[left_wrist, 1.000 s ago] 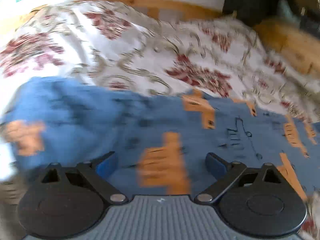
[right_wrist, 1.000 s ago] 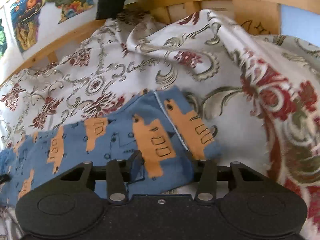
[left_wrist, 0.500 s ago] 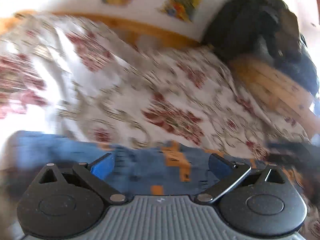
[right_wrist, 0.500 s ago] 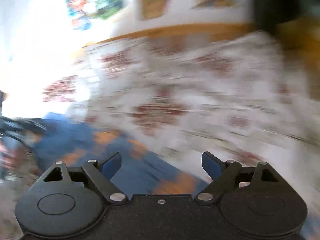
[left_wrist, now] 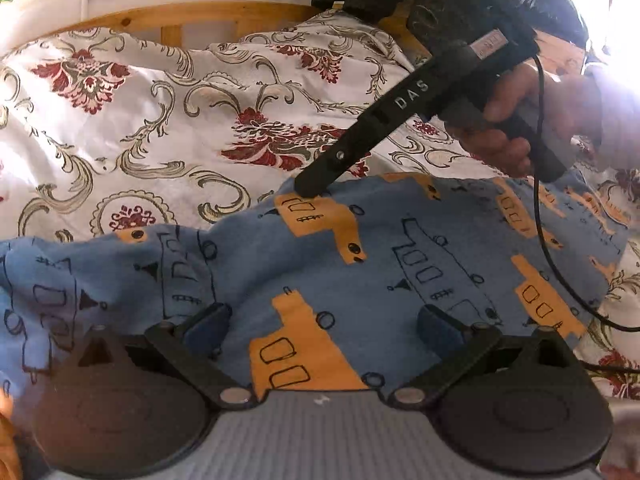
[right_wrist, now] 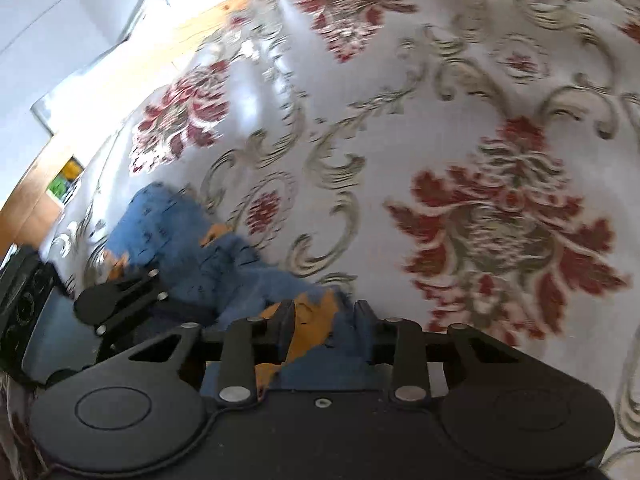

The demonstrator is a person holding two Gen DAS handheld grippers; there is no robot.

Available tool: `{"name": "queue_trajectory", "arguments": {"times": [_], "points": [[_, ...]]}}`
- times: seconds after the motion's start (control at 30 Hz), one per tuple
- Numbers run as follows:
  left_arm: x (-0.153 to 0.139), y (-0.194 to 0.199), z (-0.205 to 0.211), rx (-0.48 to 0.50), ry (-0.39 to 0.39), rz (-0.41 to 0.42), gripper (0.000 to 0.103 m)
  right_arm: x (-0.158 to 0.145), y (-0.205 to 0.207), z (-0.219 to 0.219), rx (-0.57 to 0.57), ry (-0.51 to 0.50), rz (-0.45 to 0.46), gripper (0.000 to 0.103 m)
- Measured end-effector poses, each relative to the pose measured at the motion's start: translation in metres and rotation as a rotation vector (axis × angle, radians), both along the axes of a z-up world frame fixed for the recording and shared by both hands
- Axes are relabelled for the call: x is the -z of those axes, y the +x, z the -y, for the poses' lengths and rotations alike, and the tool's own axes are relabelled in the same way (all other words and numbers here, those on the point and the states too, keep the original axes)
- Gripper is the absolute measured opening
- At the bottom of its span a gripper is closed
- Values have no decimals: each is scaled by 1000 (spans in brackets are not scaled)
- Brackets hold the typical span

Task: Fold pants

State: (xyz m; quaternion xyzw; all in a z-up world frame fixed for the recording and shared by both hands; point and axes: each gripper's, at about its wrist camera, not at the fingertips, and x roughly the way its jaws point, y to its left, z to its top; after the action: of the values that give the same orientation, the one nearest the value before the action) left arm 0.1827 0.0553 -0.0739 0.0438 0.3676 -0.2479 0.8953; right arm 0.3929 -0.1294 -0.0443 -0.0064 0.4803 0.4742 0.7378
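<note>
Since the frame half a second back, the right gripper [right_wrist: 324,314] has closed from a wide spread onto a fold of the pants [left_wrist: 384,264], and its view has swung from the wall down to the bedspread [right_wrist: 420,128]. Left wrist view has settled from blur to a sharp picture, with the cloth now filling the lower half.

Left gripper [left_wrist: 320,320]: jaws stand wide apart, blue pads low over the pants. Whether the pads touch the cloth cannot be told from this angle. Nothing is held between them.

Right gripper: jaws narrow, pinching blue and orange cloth between the fingers. In the left view its black fingers [left_wrist: 320,178] meet the far edge of the pants at an orange patch. A hand [left_wrist: 532,120] holds its grip at upper right, and a black cable [left_wrist: 548,240] trails from it across the cloth.

Pants: blue with orange vehicle shapes and black line drawings, lying spread on the floral bedspread, rumpled at the left end. The right view is motion-blurred; it appears to show the left gripper [right_wrist: 120,300] at lower left, beside the bunched cloth.

A wooden bed frame [left_wrist: 200,16] runs behind the bedspread.
</note>
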Motion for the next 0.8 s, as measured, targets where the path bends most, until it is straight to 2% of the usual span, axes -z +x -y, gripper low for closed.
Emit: {"name": "queue_trajectory", "arguments": {"times": [0.03,0.07,0.1,0.23,0.27,0.33,0.37,0.4,0.43,0.5,0.6,0.63,0.73,0.77,0.8], "points": [[0,-1,2,0,4,2,103,-1,-1,-2,-4,-9,18,29],[-1,-4,-4,1,6,6,103,-2,-3,-5,-7,-27,48,11],[0,-2,-3,1,9,8,103,-4,-6,-8,3,-49,92,5],[1,0,-4,-1,2,7,103,-20,-16,-13,43,-93,266,3],[1,0,-4,-1,2,8,103,-18,-15,-15,42,-113,282,3],[1,0,-4,-3,5,6,103,-3,-7,-21,44,-164,248,6],[0,-1,-4,-4,11,4,103,0,-4,-19,64,-169,244,18],[-2,-1,-4,-4,22,-3,103,-3,-4,-11,103,-148,253,35],[-7,-2,-5,-9,33,-17,103,-9,-5,-1,152,-131,260,41],[-18,-8,-13,-37,39,-30,103,-29,-17,23,221,-77,276,43],[-28,-23,-42,-135,21,-4,103,-52,-61,65,262,-29,273,52],[-28,-26,-55,-185,10,-17,103,-51,-80,80,270,-1,242,53],[-30,-32,-87,-275,-66,-55,87,-28,-112,110,352,8,122,59],[-33,-32,-91,-286,-71,-63,86,-17,-118,119,405,-16,99,58],[-36,-33,-92,-296,-64,-73,87,-8,-122,128,452,-42,104,50]]}}
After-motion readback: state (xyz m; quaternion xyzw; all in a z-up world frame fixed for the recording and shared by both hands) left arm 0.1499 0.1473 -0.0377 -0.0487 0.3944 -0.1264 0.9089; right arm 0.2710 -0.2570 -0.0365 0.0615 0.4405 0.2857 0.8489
